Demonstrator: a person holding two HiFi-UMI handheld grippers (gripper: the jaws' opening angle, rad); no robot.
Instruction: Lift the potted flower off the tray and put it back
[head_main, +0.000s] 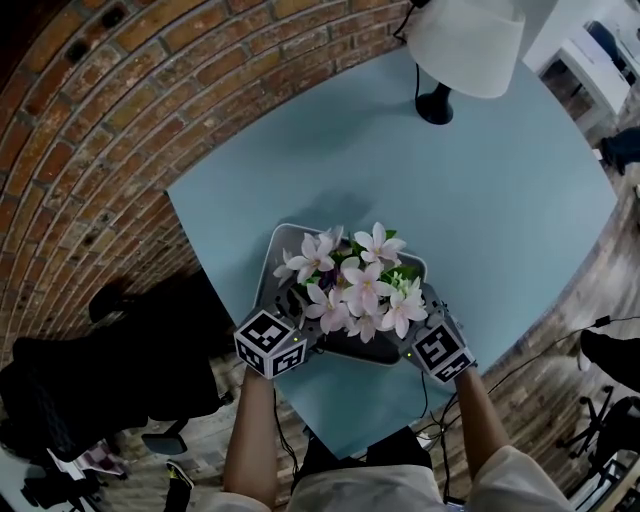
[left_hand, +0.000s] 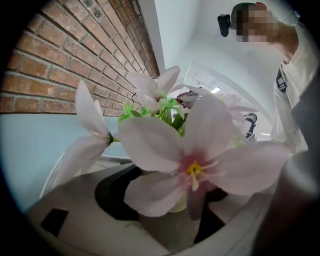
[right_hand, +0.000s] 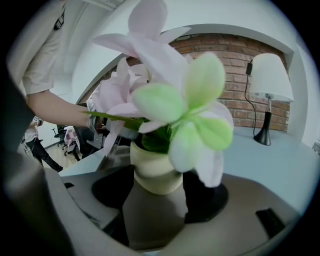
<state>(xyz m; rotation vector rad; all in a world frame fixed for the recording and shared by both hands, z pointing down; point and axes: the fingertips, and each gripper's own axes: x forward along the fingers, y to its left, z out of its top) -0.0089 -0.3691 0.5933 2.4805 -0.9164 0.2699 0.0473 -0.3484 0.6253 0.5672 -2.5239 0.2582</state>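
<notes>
The potted flower (head_main: 355, 285), pink-white blossoms over a cream pot (right_hand: 152, 172), stands over the grey tray (head_main: 284, 242) near the table's front edge. My left gripper (head_main: 300, 322) reaches in from the front left and my right gripper (head_main: 416, 326) from the front right. In the right gripper view the pot sits between the two dark pads (right_hand: 206, 197), which press its sides. In the left gripper view a big blossom (left_hand: 192, 160) hides most of the pot (left_hand: 176, 204), which lies between that gripper's pads. Whether the pot's base touches the tray is hidden.
The tray rests on a round light-blue table (head_main: 500, 200). A white-shaded lamp (head_main: 466, 42) on a black base stands at the far edge. A brick wall (head_main: 90, 150) runs along the left. A dark chair (head_main: 70, 385) sits at the lower left.
</notes>
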